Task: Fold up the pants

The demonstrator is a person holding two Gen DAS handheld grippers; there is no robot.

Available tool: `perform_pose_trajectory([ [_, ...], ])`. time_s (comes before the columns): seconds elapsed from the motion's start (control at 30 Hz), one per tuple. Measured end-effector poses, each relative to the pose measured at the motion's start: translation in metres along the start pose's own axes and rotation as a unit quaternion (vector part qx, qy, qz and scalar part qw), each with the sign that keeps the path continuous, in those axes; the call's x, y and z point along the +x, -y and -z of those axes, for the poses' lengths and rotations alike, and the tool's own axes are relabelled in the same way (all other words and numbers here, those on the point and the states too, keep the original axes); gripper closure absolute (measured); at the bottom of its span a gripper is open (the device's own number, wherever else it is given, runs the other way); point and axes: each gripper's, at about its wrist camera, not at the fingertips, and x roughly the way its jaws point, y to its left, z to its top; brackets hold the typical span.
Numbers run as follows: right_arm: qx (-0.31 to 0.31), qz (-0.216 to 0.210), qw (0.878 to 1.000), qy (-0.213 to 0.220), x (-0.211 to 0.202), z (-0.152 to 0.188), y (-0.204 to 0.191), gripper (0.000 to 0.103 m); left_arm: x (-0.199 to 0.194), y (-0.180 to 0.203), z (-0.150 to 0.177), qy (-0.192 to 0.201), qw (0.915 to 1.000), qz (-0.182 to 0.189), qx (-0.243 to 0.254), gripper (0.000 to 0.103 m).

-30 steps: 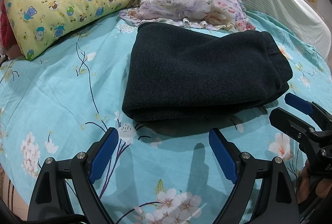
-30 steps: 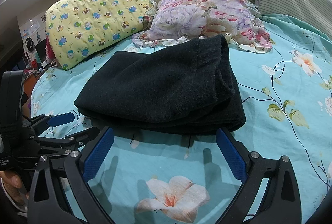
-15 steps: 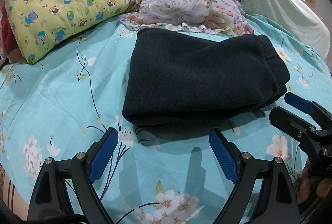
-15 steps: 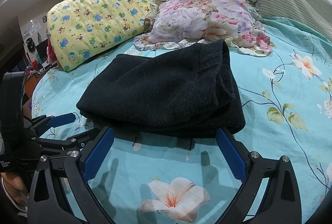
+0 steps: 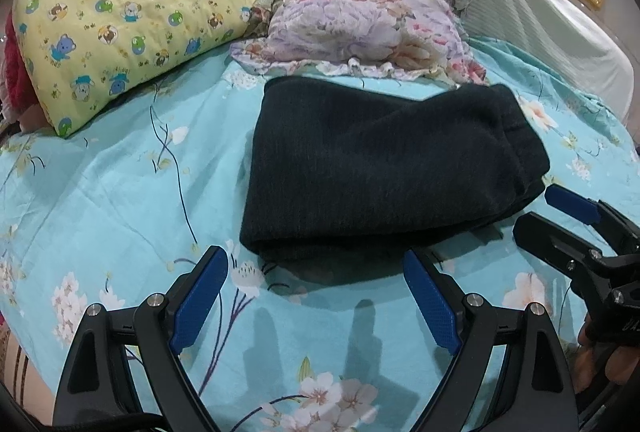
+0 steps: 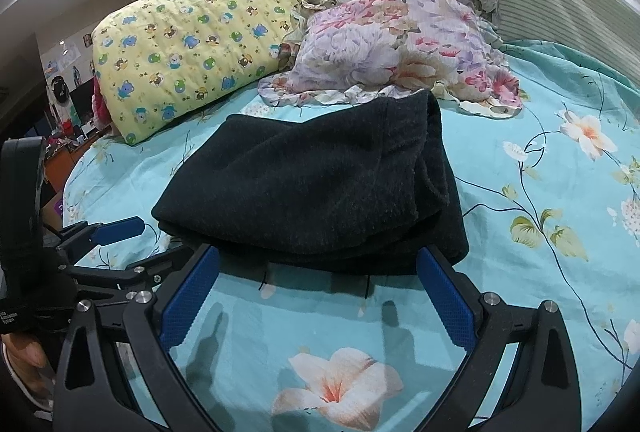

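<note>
left wrist view: pants (image 5: 384, 168) folded, underside hidden; both grippers' jaws released.

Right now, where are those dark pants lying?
The dark pants lie folded on the turquoise flowered sheet, mid-bed, just in front of the frilly floral pillow and just beyond both open claws.

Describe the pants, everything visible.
The pants are black, in a thick fuzzy knit, folded into a layered, roughly rectangular bundle. The rounded fold faces the grippers; stacked layer edges show on the right side. They lie flat on the teal floral sheet, the far edge close to the floral pillow. Neither open gripper touches them.
</note>
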Motion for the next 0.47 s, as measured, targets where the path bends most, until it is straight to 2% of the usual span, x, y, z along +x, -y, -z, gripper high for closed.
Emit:
perform_pose_trajectory([
  [0.13, -0.003, 0.004, 1.0, 0.008, -0.0046, -0.0046, 0.0006, 0.004, -0.003, -0.0003, -0.0082, 0.011, 0.9999, 0.002, 0.001, 0.013],
  [0.47, 0.008, 0.006, 1.0, 0.012, -0.0071, -0.0058, 0.0061, 0.004, -0.0005, 0.0091, -0.0112, 0.003, 0.9999, 0.006, 0.011, 0.013],
])
